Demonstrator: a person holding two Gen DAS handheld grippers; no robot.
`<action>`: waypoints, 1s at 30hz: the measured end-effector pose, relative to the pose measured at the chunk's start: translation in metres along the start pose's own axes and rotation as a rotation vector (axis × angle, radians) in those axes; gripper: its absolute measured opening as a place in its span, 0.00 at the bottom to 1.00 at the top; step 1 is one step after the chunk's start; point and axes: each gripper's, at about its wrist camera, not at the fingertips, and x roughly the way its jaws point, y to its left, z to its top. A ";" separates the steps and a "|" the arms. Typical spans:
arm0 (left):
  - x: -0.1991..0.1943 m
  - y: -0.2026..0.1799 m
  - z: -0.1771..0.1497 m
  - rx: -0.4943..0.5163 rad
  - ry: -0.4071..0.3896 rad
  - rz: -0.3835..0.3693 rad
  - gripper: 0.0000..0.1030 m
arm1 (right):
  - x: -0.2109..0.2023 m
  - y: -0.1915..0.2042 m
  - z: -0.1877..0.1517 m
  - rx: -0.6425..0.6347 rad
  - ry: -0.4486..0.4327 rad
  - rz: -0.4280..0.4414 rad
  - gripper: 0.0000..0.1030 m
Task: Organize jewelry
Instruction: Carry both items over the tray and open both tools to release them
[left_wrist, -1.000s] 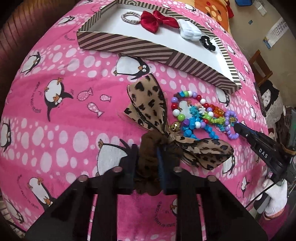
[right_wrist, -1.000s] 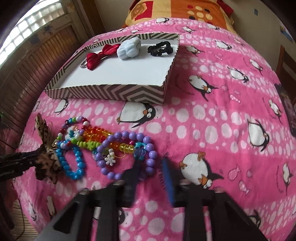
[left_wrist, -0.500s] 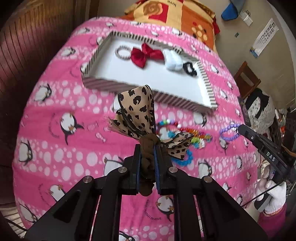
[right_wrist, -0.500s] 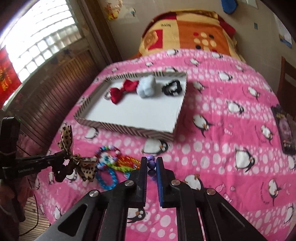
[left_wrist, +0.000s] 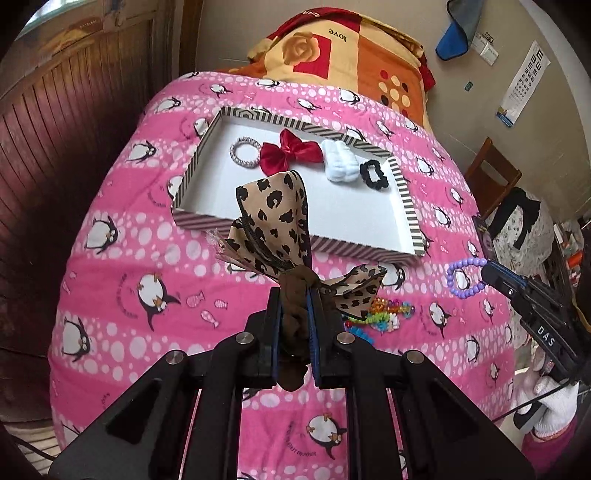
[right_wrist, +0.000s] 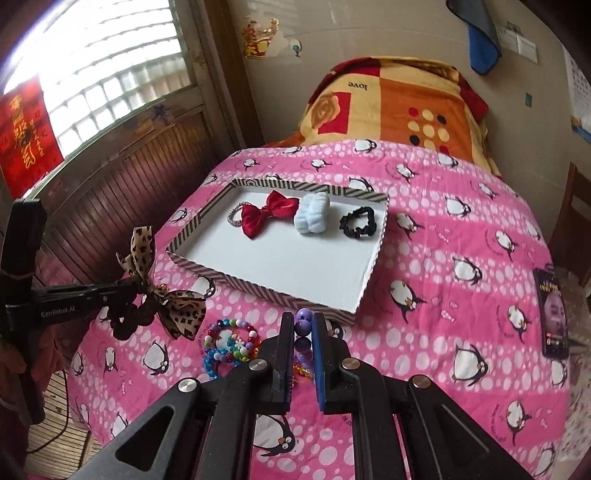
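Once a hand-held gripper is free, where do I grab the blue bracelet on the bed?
Take the blue bracelet by its outer arc, the side away from the other bracelets. It lies flat, and that arc looks bare on the blanket, so come from above with one finger inside the loop and one outside.

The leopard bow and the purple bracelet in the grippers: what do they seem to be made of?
The leopard bow looks like printed woven ribbon, matte, on a brown fuzzy fabric scrunchie clamped in the left gripper. The purple bracelet looks like smooth glossy beads, probably plastic, held by the right gripper.
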 end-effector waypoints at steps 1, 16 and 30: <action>-0.001 0.000 0.002 0.001 -0.003 0.003 0.11 | 0.000 0.001 0.001 -0.006 -0.002 -0.001 0.08; 0.003 0.005 0.047 -0.002 -0.050 0.048 0.11 | 0.012 0.004 0.025 -0.033 -0.001 -0.003 0.08; 0.051 0.026 0.097 -0.044 -0.018 0.088 0.11 | 0.054 0.000 0.061 -0.037 0.030 -0.003 0.08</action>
